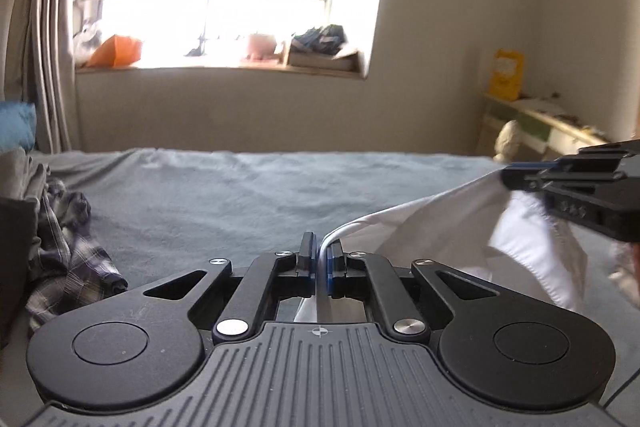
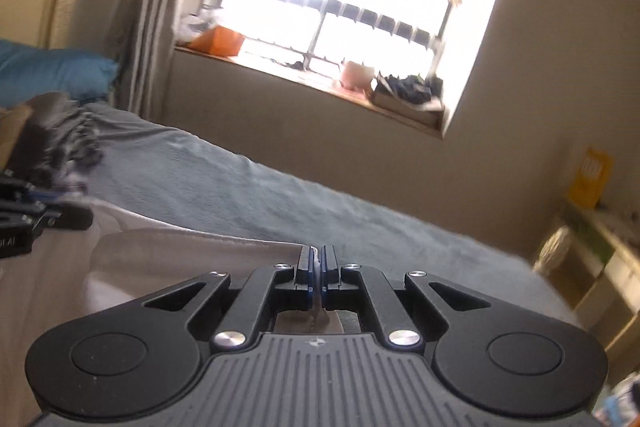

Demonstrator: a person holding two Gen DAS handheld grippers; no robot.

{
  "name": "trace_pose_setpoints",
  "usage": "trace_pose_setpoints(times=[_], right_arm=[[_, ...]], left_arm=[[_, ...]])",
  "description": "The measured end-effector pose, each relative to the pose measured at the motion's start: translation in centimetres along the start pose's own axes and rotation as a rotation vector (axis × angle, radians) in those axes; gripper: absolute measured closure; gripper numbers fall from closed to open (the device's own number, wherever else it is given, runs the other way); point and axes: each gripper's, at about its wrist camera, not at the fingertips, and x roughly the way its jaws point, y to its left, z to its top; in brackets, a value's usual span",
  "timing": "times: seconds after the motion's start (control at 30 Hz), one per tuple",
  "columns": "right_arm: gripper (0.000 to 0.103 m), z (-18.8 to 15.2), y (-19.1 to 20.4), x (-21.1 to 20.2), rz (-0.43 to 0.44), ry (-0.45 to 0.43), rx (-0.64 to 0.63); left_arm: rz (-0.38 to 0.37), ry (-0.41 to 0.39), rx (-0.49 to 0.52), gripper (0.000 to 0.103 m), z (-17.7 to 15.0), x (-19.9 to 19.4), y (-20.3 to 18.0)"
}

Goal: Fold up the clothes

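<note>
A white garment (image 1: 448,227) hangs lifted above a bed with a grey-blue cover (image 1: 240,195). My left gripper (image 1: 322,255) is shut on one edge of the white garment, the cloth pinched between its blue pads. In the left wrist view the right gripper (image 1: 510,175) comes in from the right, shut on another part of the same cloth. The right wrist view shows my right gripper (image 2: 318,259) shut on a thin fold of the white garment (image 2: 168,255), which stretches left toward the left gripper (image 2: 86,217) at the frame's edge.
A heap of plaid and grey clothes (image 1: 64,247) lies at the bed's left side beside a blue pillow (image 2: 52,75). Behind the bed are a curtain (image 1: 48,27) and a bright window with a cluttered sill (image 1: 224,67). A desk (image 1: 552,127) stands at the right wall.
</note>
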Motion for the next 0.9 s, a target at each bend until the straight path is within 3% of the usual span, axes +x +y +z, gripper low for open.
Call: trace_pose_setpoints(times=[0.2, 0.33, 0.37, 0.4, 0.43, 0.47, 0.53, 0.6, 0.8, 0.9], right_arm=[[0.100, -2.6, 1.2, 7.1, -0.001, 0.092, -0.007], [0.097, -4.8, 1.6, 10.8, 0.059, 0.209, 0.067], [0.092, -5.4, 1.5, 11.6, 0.083, 0.248, 0.099], [0.079, -5.9, 1.1, 12.1, 0.102, 0.290, 0.137], [0.070, -6.4, 0.7, 12.5, 0.118, 0.326, 0.179], [0.057, -6.7, -0.1, 12.3, 0.128, 0.339, 0.228], [0.049, -6.9, -2.1, 11.0, 0.153, 0.323, 0.328], [0.035, -7.2, -4.3, 9.5, 0.177, 0.307, 0.430], [0.033, -8.5, -11.5, 1.0, 0.342, 0.285, 0.777], [0.029, -9.1, -11.1, -4.1, 0.488, 0.300, 0.790]], left_arm=[[0.068, 0.083, 0.002, 0.100, -2.6, 4.4, 0.3], [0.079, 0.218, -0.053, 0.095, -4.5, 7.0, 0.8], [0.077, 0.251, -0.084, 0.091, -5.0, 7.4, 1.2], [0.074, 0.278, -0.121, 0.087, -5.4, 7.7, 1.6], [0.070, 0.286, -0.150, 0.077, -5.6, 7.6, 2.0], [0.067, 0.289, -0.175, 0.071, -5.7, 7.3, 2.3], [0.062, 0.288, -0.220, 0.062, -5.9, 6.6, 3.0], [0.071, 0.282, -0.253, 0.051, -5.5, 5.6, 3.7], [0.086, 0.261, -0.364, 0.048, -4.6, 2.7, 5.6], [0.100, 0.244, -0.382, 0.048, -4.4, 0.7, 6.1]])
